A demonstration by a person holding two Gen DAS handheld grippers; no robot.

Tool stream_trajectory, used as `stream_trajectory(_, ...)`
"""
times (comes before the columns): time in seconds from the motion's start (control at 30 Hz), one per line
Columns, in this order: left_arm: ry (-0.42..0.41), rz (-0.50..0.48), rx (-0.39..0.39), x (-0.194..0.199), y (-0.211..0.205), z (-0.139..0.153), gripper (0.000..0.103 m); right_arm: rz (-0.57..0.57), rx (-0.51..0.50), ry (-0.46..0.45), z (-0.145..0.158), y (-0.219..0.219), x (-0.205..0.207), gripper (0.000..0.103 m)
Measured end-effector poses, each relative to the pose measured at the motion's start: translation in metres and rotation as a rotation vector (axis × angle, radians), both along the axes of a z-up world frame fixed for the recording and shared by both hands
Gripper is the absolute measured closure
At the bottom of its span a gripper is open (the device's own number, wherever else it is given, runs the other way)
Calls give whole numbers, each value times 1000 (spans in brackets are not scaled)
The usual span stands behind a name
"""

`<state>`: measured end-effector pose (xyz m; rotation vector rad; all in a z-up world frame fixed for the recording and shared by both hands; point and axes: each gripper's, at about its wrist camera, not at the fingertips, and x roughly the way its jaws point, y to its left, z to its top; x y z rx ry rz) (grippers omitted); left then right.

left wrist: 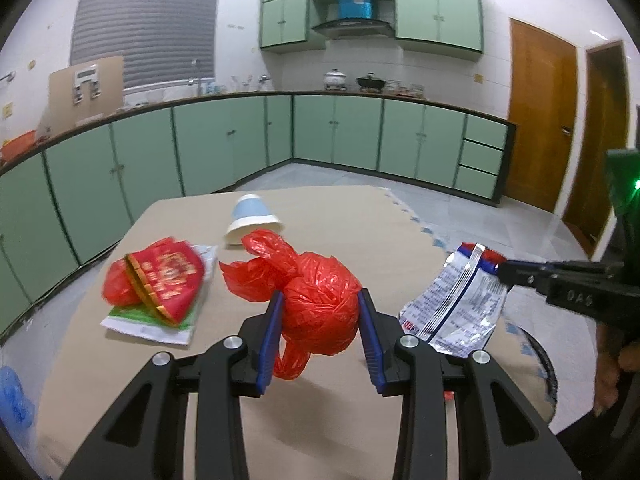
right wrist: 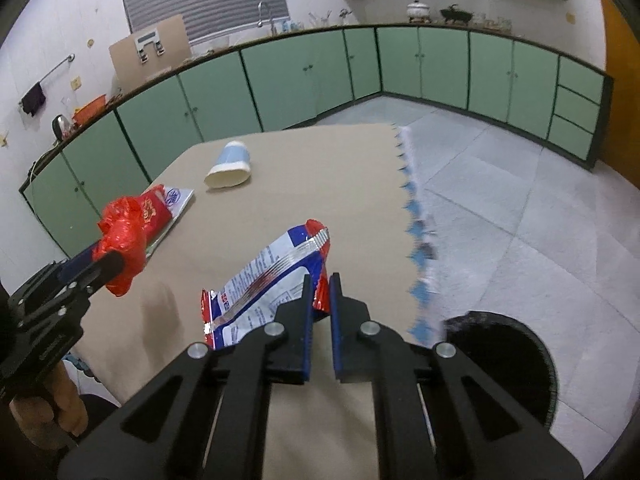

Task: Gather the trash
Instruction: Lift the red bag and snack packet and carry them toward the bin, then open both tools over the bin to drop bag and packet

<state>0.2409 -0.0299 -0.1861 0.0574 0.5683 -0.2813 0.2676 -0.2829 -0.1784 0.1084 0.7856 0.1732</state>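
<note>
My left gripper (left wrist: 320,300) is shut on a knotted red plastic bag (left wrist: 316,300), held above the tan table (left wrist: 340,216); the same gripper (right wrist: 114,264) and red bag (right wrist: 124,232) show at the left of the right wrist view. My right gripper (right wrist: 321,280) is shut on the red edge of a white, blue and red snack wrapper (right wrist: 264,280), lifted off the table. From the left wrist view, that wrapper (left wrist: 460,296) hangs from the right gripper (left wrist: 500,270). A light-blue paper cup (left wrist: 252,220) lies on its side farther back.
A red packet on flat wrappers (left wrist: 160,284) lies at the table's left. A round black bin (right wrist: 504,356) stands on the floor by the table's near right corner. Green cabinets (left wrist: 336,128) line the walls beyond. A hand (right wrist: 60,408) grips the left tool.
</note>
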Motion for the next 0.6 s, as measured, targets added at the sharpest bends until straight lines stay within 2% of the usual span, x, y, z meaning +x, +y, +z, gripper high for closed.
stream_trajectory(0.3, -1, -152, 31, -12, -80, 6, 66, -150, -23, -24, 12, -89, -45, 97)
stream_trajectory(0.6, 32, -357, 74, -21, -186, -6, 66, -322, -40, 29, -17, -178, -77, 97)
